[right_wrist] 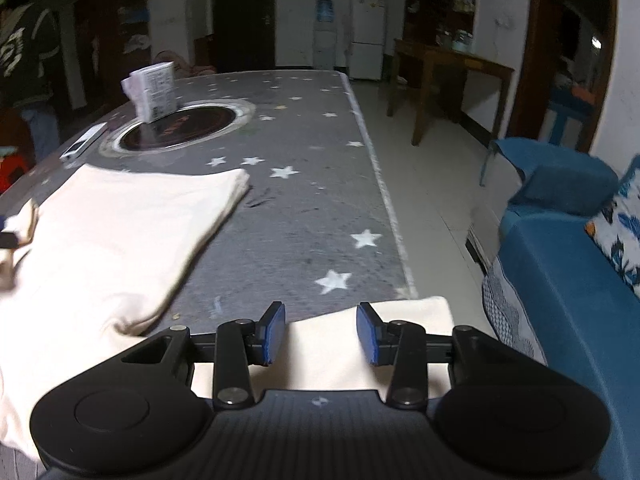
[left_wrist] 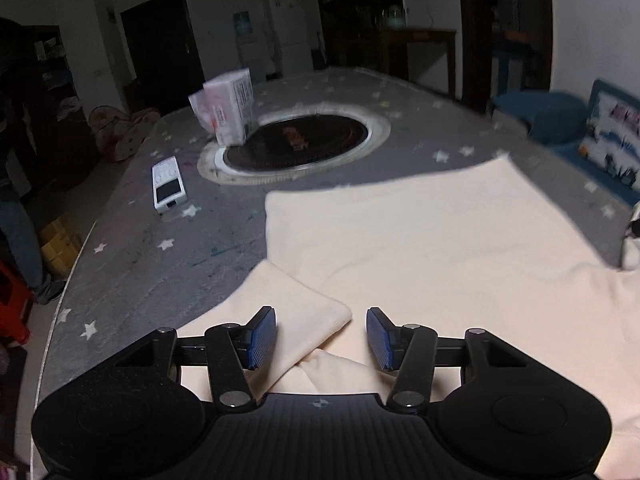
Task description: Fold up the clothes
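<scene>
— Shirt (left_wrist: 440, 248), cream-coloured: where does it lie?

— Spread flat on the grey star-patterned tabletop (left_wrist: 168, 264), near its front edge. From the left wrist camera one sleeve (left_wrist: 296, 308) is folded in over the body, its cuff end lying between the blue pads of the left claw (left_wrist: 321, 338).

— Is that claw gripping the sleeve?

— No. Its pads stand wide apart over the cloth, with nothing pinched between them.

— And the right claw (right_wrist: 321, 334)?

— Also spread wide. It sits above the other sleeve (right_wrist: 372, 332), which reaches out to the tabletop's right edge. The shirt's body (right_wrist: 120, 224) lies to the left of it, with its far hem squared off.

— What else is on the tabletop?

— A round dark inset (left_wrist: 296, 144) sits in the middle, ringed in a pale rim. A white box (left_wrist: 230, 106) stands at the inset's left edge, blurred. A white remote (left_wrist: 169, 185) lies flat, left of the inset and well apart from the shirt.

— Anything beyond?

— A blue sofa (right_wrist: 568, 280) stands to the right of the tabletop with a patterned cushion (right_wrist: 622, 236) on it. A person (right_wrist: 24, 64) in a dark top stands at the far left.
</scene>
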`<state>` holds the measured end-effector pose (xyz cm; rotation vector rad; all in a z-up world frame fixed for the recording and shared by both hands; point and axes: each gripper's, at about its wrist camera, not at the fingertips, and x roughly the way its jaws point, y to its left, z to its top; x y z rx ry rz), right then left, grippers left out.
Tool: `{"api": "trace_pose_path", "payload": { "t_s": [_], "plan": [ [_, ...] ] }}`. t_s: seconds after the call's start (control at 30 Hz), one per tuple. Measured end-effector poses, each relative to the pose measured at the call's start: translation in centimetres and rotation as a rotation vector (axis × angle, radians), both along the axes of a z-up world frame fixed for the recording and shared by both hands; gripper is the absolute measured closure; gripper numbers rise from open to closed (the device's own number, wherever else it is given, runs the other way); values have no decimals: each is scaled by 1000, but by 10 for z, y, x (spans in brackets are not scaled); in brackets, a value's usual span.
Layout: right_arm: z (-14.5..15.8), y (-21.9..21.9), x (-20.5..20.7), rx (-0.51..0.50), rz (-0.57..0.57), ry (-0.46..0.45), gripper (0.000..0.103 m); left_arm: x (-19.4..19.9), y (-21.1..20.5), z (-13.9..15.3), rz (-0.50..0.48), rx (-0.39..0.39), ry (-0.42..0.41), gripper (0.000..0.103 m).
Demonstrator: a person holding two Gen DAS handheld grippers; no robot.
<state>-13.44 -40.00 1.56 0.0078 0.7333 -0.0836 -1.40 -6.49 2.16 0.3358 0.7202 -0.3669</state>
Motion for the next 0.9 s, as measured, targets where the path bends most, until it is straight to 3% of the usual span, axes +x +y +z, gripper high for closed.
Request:
{"api": "trace_pose_path", "payload": {
  "t_s": [0.07,0.13,0.23,0.5,0.67,0.8,0.9],
  "plan": [
    [3,7,-1,-13,22,-3,63,2,0,-3,4,8,-9,57],
    [5,12,-2,-19,36,-8,63,3,7,-2,23,-2,-22,76],
    [9,19,-3,-24,52,-17,61,1,30,10,77,-45,-43,91],
    [11,41,-4,18,98,-26,45,-5,90,40,220,-162,-101,94],
    [5,56,-4,41,107,-33,23,-11,130,52,321,-207,-135,94],
    [2,62,-6,51,96,-39,20,-14,156,57,395,-228,-148,94],
    [-1,60,-6,78,73,-42,12,-15,173,56,447,-244,-140,94]
  ]
}}
